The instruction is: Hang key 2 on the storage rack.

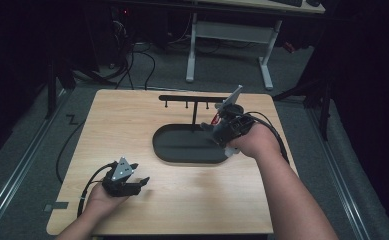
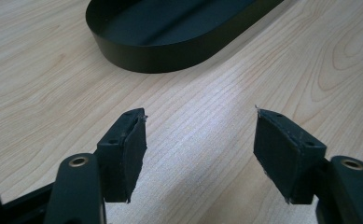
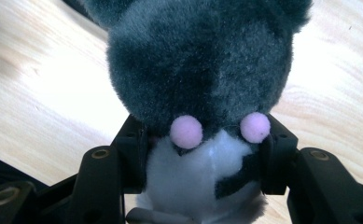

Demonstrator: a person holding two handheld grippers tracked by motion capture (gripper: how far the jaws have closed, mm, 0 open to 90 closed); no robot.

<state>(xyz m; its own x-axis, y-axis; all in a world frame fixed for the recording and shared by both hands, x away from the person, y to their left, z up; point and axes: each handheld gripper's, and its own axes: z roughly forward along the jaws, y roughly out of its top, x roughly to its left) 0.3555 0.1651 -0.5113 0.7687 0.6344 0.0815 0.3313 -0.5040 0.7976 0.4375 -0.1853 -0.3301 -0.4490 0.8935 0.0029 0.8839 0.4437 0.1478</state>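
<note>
— Currently, what do the right tongs (image 3: 202, 154) hold?
— A grey plush toy (image 3: 200, 79), clamped, above the black tray (image 1: 182, 152).
— And the left tongs (image 2: 200, 149)?
— Apart, empty, idle on the surface (image 1: 192, 195). Judged: toy picked up; placing remains.

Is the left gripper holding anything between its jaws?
No, in the left gripper view the left gripper has its jaws standing wide apart, with only the bare wooden table between them.
</note>
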